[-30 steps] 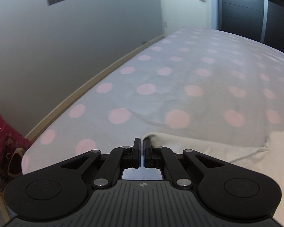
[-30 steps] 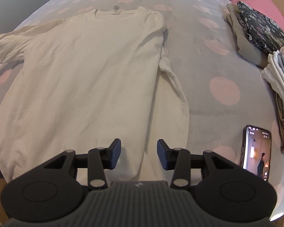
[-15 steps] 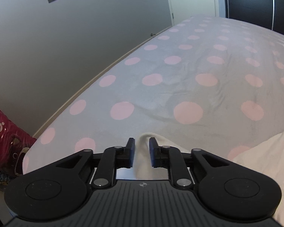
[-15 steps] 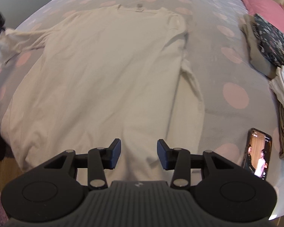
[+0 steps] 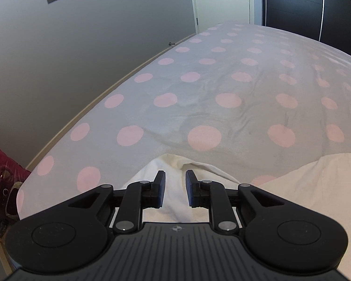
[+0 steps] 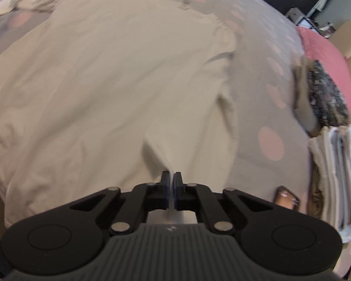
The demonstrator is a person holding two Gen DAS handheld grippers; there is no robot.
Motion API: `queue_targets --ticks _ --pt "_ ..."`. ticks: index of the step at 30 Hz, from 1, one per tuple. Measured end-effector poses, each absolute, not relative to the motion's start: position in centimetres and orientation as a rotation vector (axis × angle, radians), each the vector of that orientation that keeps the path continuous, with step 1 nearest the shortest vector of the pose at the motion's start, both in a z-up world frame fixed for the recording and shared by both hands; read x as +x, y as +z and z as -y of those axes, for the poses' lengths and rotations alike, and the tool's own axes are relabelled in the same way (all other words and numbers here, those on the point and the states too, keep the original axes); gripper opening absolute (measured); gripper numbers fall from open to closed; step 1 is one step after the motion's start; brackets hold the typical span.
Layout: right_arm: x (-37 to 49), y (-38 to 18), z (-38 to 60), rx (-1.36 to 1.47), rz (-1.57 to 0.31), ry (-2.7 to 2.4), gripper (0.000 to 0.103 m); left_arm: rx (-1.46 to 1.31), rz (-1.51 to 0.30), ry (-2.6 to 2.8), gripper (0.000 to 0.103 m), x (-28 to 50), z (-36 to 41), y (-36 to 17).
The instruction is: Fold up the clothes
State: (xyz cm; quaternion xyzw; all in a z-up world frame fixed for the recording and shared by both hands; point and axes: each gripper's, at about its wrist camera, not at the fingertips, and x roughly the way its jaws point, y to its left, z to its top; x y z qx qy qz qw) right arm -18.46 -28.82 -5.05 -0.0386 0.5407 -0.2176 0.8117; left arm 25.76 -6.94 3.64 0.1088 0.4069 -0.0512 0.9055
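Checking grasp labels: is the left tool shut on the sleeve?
No, the left tool stands open, the white sleeve lying loose between its fingers.

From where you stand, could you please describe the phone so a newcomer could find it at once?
On the polka-dot bed, look past the near right edge of the cream long-sleeved shirt. The phone lies flat beside the stack of folded clothes, the only dark, glossy, hard rectangle among all that fabric.
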Motion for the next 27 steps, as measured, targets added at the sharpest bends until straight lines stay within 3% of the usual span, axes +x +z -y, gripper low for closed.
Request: queue_targets --ticks 12,23,27 --pt "-17.0 5.2 45.4 -0.157 -1.096 -0.968 0.003 0.193 -0.941 -0.067 0.017 26.4 6.5 2.5" --pt "-16.5 -0.1 57.2 -0.084 -1.244 -1.145 0.003 0.333 -0.95 -0.102 0.017 26.3 8.9 0.6" --pt "-16.0 -1.7 57.5 -0.066 -1.269 -1.119 0.017 0.417 -0.926 -0.189 0.023 25.8 10.9 -0.6"
